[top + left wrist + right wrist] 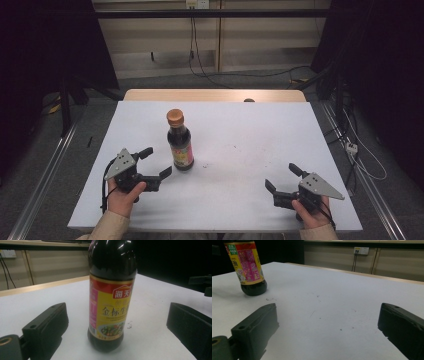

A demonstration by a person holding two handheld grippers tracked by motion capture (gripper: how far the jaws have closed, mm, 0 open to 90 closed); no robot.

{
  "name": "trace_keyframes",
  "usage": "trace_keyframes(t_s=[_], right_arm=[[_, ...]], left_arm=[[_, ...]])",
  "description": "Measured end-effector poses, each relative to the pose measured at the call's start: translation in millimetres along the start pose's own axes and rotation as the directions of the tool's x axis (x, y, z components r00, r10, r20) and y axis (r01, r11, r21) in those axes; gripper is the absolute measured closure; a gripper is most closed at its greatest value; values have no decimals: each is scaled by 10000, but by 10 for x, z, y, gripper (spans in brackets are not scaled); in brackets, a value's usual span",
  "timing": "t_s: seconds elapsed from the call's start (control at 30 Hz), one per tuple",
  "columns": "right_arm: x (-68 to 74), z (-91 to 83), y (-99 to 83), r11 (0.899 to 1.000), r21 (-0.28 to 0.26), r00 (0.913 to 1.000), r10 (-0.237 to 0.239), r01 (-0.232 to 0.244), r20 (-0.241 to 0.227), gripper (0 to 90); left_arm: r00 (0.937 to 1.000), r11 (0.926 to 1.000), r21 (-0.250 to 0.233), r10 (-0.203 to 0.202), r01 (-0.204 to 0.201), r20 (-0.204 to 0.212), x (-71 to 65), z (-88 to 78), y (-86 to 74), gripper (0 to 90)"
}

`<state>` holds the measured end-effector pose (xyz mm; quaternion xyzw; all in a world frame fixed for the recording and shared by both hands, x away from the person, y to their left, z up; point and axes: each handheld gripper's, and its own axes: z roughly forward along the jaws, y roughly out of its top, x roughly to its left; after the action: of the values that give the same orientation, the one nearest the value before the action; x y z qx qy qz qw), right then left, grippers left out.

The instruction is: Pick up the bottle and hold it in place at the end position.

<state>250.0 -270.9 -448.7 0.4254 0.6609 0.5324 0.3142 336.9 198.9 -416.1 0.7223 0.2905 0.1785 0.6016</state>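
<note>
While both the left gripper [153, 161] and right gripper [282, 177] stand with jaws spread and empty, the soy sauce bottle [180, 141] stands upright and ungrasped on the white table [240, 150], just ahead of the left jaws, so the pickup remains undone.

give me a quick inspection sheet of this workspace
surface: white table, a few small dark specks, wooden strip along far edge
job's things: dark sauce bottle, upright, orange cap on, yellow and red label
clutter: nothing seen on the table
grippers: left gripper open, aimed at the bottle, not touching; right gripper open, apart from the bottle
cables: black cable trails from left gripper; cords on floor beyond table
surroundings: wall sockets, dark curtains at both sides
</note>
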Motion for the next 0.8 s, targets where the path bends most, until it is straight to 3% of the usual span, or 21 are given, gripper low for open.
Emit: trace_keyframes(t_s=[0.5,0.8], right_arm=[[5,7,-4,10000,53,10000,-16,16,-32,26],[-5,1,-6,10000,68,10000,26,-26,-44,30]], left_arm=[[9973,9999,70,-66,71,-732,-98,310,110,56],[9948,9992,387,174,-135,-1004,-164,539,150,65]])
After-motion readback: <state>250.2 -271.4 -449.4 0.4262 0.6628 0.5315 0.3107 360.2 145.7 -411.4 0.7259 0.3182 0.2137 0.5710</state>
